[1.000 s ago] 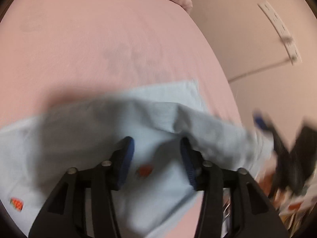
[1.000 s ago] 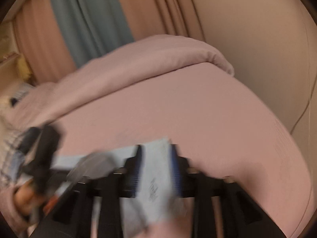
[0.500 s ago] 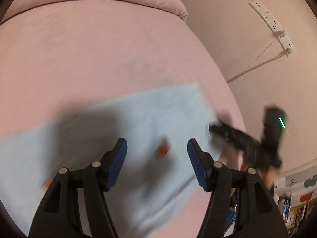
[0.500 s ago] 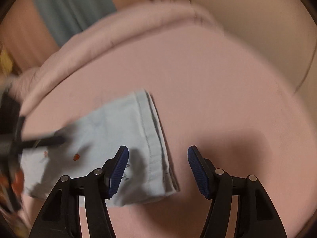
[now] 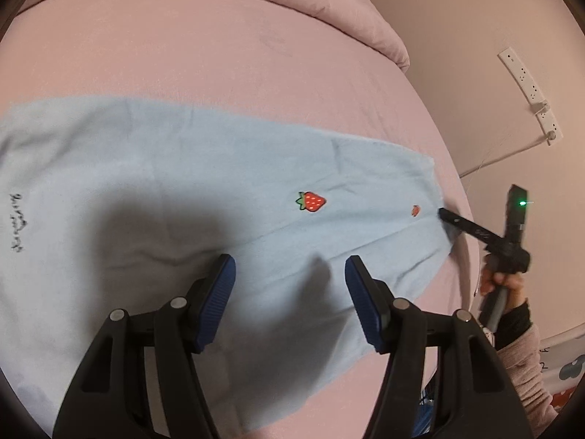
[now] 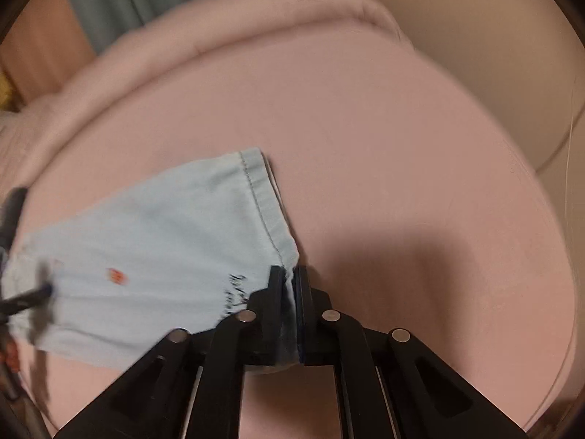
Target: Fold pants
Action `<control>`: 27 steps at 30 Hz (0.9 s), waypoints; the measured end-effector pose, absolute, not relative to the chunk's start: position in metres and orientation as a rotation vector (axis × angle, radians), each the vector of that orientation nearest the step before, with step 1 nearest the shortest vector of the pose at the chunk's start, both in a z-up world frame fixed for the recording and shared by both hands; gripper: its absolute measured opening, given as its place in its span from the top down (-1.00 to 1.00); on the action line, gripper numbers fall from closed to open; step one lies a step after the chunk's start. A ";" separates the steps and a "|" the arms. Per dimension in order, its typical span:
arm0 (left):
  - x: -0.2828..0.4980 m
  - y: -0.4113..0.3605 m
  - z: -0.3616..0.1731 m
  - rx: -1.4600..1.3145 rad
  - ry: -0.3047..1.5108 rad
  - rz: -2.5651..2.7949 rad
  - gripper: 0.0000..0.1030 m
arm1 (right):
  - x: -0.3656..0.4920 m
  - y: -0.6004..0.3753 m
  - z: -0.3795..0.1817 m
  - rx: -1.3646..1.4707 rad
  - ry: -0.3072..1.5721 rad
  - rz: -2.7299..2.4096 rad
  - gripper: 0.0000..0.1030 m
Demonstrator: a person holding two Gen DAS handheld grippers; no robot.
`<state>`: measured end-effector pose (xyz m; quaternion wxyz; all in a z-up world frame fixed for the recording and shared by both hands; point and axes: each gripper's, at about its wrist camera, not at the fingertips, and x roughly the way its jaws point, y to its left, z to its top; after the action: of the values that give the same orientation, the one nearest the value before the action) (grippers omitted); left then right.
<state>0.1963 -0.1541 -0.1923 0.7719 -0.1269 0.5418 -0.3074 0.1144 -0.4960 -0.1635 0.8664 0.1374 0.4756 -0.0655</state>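
So the pants (image 5: 182,197) were lying flat on the pink bed (image 5: 219,66), running left to right across the near half of it. They looked already doubled over into one long strip, so I'd guess the first fold was done and the shorter end-to-end folds were still to go. No neat stack yet, anyway.

The right gripper (image 6: 290,281) had its jaws pinched tight on the near corner of the hem end, with a bit of fabric bunched between the pads. The left gripper (image 5: 290,281) hung over the middle of the strip with its jaws wide apart, holding nothing.

Material-wise: pale blue, soft, thin-looking cotton, a few shallow creases, stitched hem band (image 6: 261,197) at the end. There was a little embroidered strawberry (image 5: 310,201), a tinier one closer to the right edge, and some dark scribbly lettering (image 5: 19,224) near the left. The bed sheet was smooth and matte, with a puffy pink duvet (image 5: 329,11) rolled up along the far side.
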 end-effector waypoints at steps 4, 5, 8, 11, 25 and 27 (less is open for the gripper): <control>0.186 -0.093 -0.165 -0.369 1.065 -0.653 -0.23 | 0.098 -0.498 -0.143 0.347 0.919 -0.214 0.42; 0.184 -0.077 -0.161 -0.365 1.039 -0.616 -0.25 | 0.091 -0.490 -0.130 0.281 0.879 -0.276 0.37; 0.177 -0.023 -0.156 -0.318 0.977 -0.465 -0.28 | 0.084 -0.453 -0.100 0.235 0.787 -0.170 0.35; 0.171 0.016 -0.178 -0.322 1.022 -0.376 -0.28 | 0.108 -0.377 -0.087 0.266 0.788 0.197 0.35; 0.121 0.055 -0.204 -0.326 1.060 -0.471 -0.16 | 0.281 -0.086 -0.134 0.101 1.179 0.640 0.36; 0.123 0.061 -0.205 -0.341 1.062 -0.483 -0.16 | 0.276 -0.079 -0.143 0.118 1.236 0.697 0.67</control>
<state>0.1229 0.0607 -0.2050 0.8208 -0.1603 0.4990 -0.2270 0.2764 -0.0790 -0.1432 0.7571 0.0541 0.5672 0.3197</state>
